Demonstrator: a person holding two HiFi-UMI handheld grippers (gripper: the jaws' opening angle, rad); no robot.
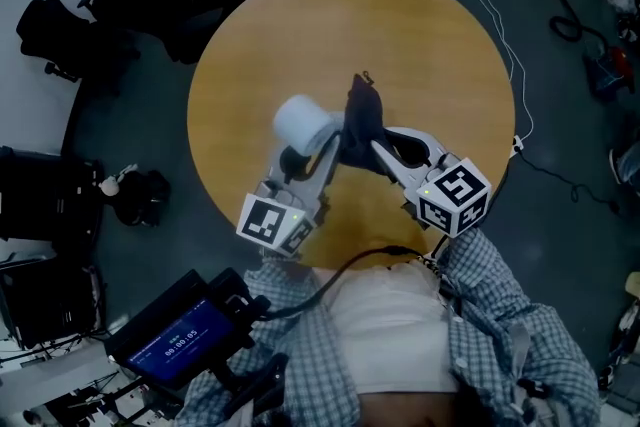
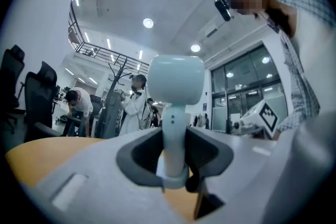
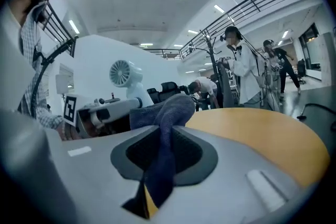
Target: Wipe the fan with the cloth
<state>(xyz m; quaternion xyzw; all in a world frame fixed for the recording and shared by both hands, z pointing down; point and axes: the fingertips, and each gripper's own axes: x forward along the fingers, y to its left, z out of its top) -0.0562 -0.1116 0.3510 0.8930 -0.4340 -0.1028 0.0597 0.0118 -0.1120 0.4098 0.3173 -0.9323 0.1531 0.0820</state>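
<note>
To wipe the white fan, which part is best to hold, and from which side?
Hold the slim stem of the fan, below its round head, coming from the side opposite the cloth. The stem fits between the left tongs, which clamp it, and the head is exposed.

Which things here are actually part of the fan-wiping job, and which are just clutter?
In the job:
- fan, stem clamped in the left gripper
- cloth, pinched in the right gripper
- table below them

Lying about:
- office chairs
- floor cables
- screen device
- background people
</note>
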